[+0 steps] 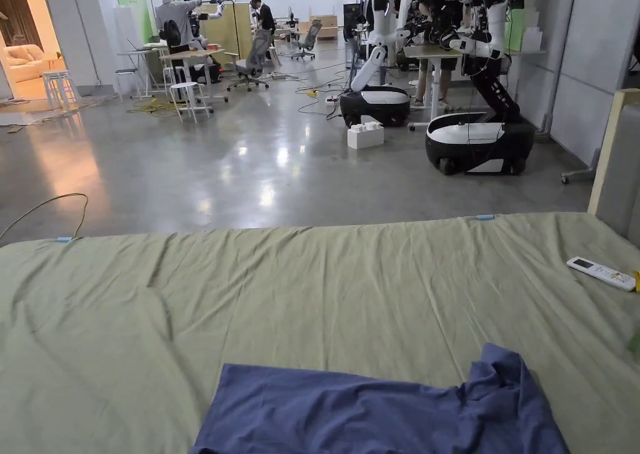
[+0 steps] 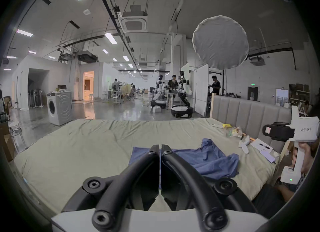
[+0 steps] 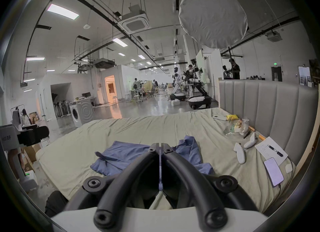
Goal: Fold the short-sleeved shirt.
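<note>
A blue short-sleeved shirt (image 1: 375,411) lies rumpled on the pale green bed sheet (image 1: 250,299), near the front edge, with one part bunched up at its right. In the left gripper view the shirt (image 2: 207,159) spreads beyond my left gripper (image 2: 160,146), whose black jaws are closed together with nothing between them, held above the sheet. In the right gripper view my right gripper (image 3: 160,144) is likewise shut and empty, above the near side of the shirt (image 3: 121,156). The right gripper's white body (image 2: 301,131) appears at the right edge of the left gripper view, held by a hand.
A white remote (image 1: 601,273) lies at the sheet's right edge. By the grey headboard (image 3: 268,103) lie a phone (image 3: 273,171), a notepad with a pen (image 3: 270,149), white controllers (image 3: 239,152) and a snack bag (image 3: 240,126). Wheeled robots (image 1: 478,139) and people stand across the floor.
</note>
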A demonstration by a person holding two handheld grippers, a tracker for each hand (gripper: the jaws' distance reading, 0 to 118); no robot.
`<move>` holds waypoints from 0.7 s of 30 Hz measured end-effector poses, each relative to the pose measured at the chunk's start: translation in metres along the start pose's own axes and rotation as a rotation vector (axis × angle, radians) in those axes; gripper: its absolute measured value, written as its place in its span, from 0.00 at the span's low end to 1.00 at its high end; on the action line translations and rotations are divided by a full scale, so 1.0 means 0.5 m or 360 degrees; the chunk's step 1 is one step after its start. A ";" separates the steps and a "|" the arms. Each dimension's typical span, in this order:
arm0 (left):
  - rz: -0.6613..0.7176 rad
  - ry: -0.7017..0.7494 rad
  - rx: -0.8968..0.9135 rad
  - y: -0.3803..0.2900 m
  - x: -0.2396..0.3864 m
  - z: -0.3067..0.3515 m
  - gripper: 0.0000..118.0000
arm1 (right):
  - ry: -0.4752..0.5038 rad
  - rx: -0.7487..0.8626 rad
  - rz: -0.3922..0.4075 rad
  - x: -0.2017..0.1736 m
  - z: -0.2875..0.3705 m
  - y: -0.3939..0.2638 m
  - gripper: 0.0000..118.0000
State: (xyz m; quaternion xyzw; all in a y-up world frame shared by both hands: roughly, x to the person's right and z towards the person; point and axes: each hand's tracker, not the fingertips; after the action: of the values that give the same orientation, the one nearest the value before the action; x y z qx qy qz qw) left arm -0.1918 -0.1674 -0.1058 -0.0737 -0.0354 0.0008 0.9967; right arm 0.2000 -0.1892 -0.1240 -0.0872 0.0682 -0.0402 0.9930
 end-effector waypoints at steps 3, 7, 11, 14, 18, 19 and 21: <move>0.0000 0.0036 -0.0056 0.002 -0.012 -0.011 0.00 | 0.0029 -0.0040 0.0064 -0.010 -0.006 -0.001 0.01; 0.0196 -0.0001 -0.0105 -0.002 -0.053 -0.033 0.00 | 0.0061 -0.0070 0.0074 -0.011 -0.011 -0.006 0.01; 0.0267 -0.0034 -0.0346 -0.057 -0.096 -0.130 0.01 | 0.0087 -0.0115 0.0031 -0.007 -0.018 -0.021 0.01; 0.0351 -0.0050 -0.0585 -0.135 -0.132 -0.247 0.06 | 0.0077 -0.0163 0.0056 -0.003 -0.011 -0.032 0.01; 0.0444 0.0006 -0.0815 -0.232 -0.176 -0.410 0.52 | 0.0061 -0.0229 0.0002 0.010 0.010 -0.047 0.01; 0.0483 0.0030 -0.0881 -0.255 -0.184 -0.443 0.55 | 0.0043 -0.0258 -0.0021 0.016 0.015 -0.054 0.01; 0.0494 0.0152 -0.0926 -0.289 -0.202 -0.495 0.55 | -0.0013 -0.0296 -0.0033 0.025 0.024 -0.062 0.01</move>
State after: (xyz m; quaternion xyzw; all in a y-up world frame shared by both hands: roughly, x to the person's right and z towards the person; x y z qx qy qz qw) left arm -0.2755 -0.3472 -0.3360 -0.3595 0.0242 0.1390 0.9224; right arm 0.2121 -0.2186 -0.1086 -0.1798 0.0666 -0.0438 0.9805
